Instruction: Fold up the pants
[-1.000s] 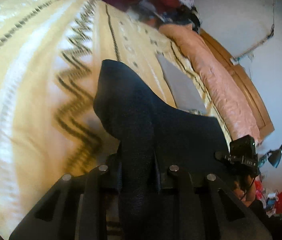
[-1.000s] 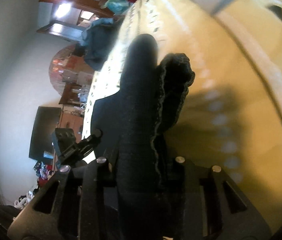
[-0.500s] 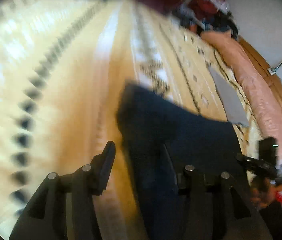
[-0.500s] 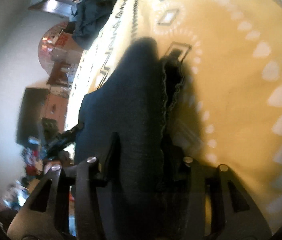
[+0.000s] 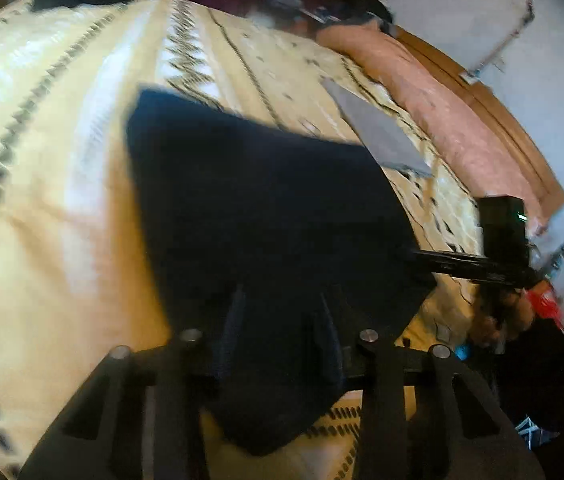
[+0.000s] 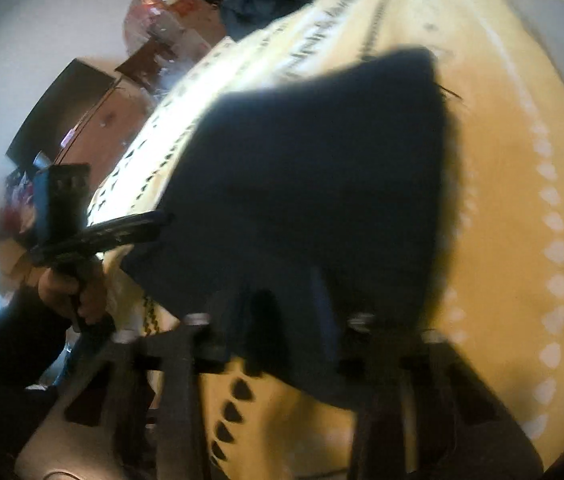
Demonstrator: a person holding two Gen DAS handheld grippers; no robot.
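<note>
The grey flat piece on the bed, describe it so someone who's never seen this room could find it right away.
Start at the big bed with the cream and yellow patterned bedspread. Along its far side runs a long peach-pink bolster against the wooden bed frame. The grey piece lies flat on the bedspread between that bolster and the dark navy pants; it is the only plain, pale grey, straight-edged thing there.

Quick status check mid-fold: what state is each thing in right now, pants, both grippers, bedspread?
Pants: dark, spread out over the bedspread, near edge bunched between both grippers' fingers.
Left gripper: jaws have just been closing a little, cloth between them; whether the pads press is unclear.
Right gripper: jaws have just been closing, cloth between them; image blurred, grip unclear.
Bedspread: yellow, patterned, lying flat.
Grey sheet: flat on the bedspread, beyond the pants.
</note>
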